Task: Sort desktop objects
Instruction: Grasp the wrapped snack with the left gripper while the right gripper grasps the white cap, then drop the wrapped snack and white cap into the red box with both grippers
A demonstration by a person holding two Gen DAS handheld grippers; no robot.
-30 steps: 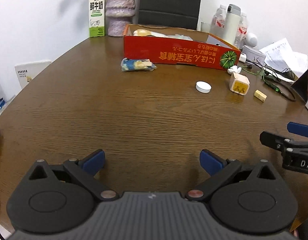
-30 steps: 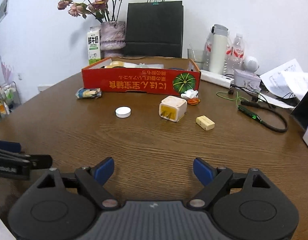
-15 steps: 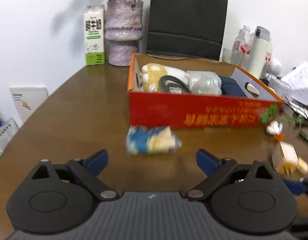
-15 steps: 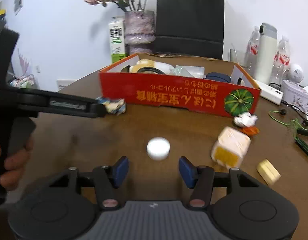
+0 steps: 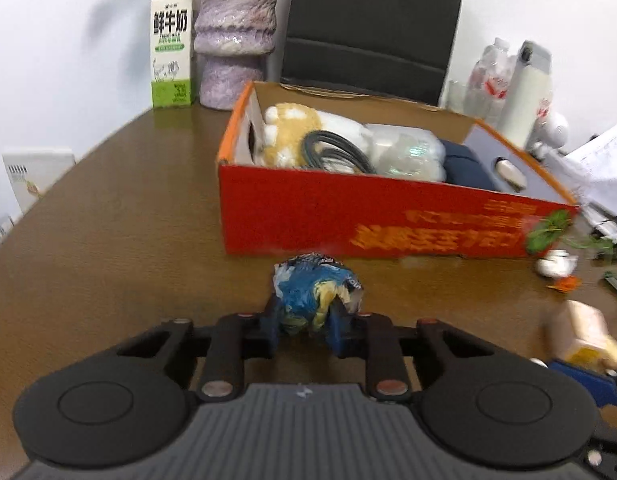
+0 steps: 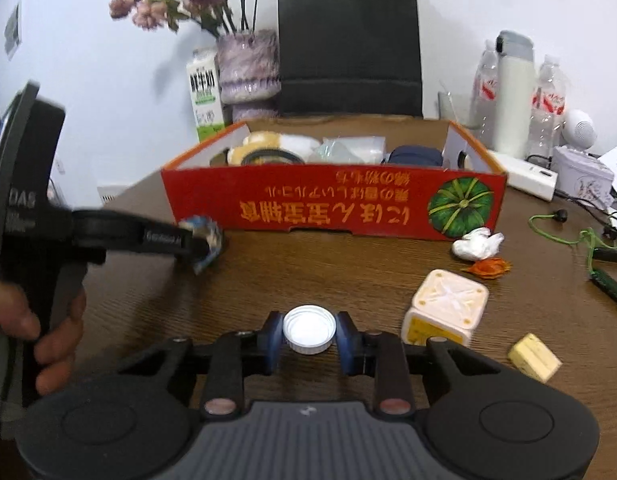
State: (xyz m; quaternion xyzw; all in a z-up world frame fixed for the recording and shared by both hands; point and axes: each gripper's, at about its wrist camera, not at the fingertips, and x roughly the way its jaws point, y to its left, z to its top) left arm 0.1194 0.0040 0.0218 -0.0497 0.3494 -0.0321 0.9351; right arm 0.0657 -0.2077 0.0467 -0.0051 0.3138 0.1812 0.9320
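Wrapper (image 5: pixel 317 294): crumpled, blue-yellow, pinched by left hand-held gripper (image 5: pixel 305 326) | right hand-held gripper (image 6: pixel 308 338) clasps white cap (image 6: pixel 309 329)

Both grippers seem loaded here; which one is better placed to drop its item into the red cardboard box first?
Left, probably. The left hand-held gripper grips the crumpled blue-and-yellow wrapper just before the red cardboard box; the right hand-held gripper, around the white bottle cap, sits farther back.

You're getting bright, even room light; heavy fisheye bending at the corners, motion blur right of the red box (image 5: pixel 388 216).
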